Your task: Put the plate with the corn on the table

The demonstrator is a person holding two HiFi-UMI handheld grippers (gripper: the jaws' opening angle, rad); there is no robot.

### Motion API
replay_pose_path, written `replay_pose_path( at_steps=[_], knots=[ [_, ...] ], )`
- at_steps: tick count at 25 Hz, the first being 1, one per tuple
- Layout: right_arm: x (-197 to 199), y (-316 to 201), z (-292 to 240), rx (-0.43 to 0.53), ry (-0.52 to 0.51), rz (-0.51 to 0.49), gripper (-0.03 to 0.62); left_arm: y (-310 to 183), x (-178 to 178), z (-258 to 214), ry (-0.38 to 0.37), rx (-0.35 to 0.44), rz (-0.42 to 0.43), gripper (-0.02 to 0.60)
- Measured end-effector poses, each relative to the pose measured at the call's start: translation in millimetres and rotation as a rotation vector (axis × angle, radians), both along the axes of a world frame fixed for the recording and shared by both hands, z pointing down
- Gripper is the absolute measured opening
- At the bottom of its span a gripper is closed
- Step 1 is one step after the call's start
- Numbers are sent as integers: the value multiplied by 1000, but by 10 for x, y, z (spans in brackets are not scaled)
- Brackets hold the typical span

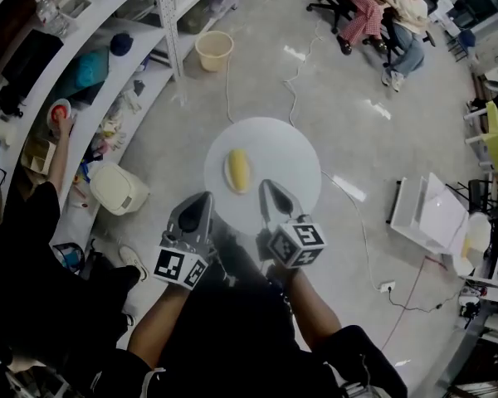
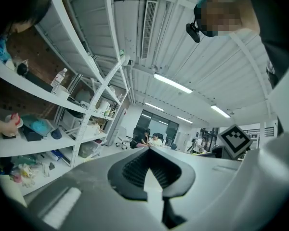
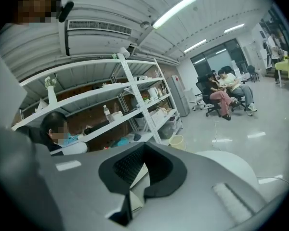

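While left gripper (image 1: 201, 201) and right gripper (image 1: 268, 191) fingers clamp the near rim of the plate (image 1: 295, 143), corn (image 1: 238, 170) lies just beyond, between them.

I see the corn (image 1: 238, 170) lying on the plate (image 1: 289, 157) just left of its middle, the plate's near rim between the jaws of the left gripper (image 1: 202, 197) and the right gripper (image 1: 268, 186) (side by side), shelves (image 1: 108, 85) at left, a bucket (image 1: 214, 50) on the floor (image 1: 349, 98) beyond.
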State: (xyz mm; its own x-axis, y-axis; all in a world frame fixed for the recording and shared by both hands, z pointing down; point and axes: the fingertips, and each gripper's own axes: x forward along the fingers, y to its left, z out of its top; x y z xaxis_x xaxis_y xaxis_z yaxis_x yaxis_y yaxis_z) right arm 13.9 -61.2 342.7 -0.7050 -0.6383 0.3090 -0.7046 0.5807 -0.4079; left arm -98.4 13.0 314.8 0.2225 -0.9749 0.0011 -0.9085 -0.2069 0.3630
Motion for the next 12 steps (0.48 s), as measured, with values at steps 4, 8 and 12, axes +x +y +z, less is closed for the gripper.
replay_pose_path(
  at_steps=[4,8,12],
  knots=[
    [83,84,-290,84,-36,15,9,87,54,-181,-12,38,-1,2],
    [115,167,-502,130,-103,17,9,139,91,-299,-32,64,-4,2],
    [160,271,-634,143,-122,-1,9,184,148,-388,-37,85,-14,2]
  ],
)
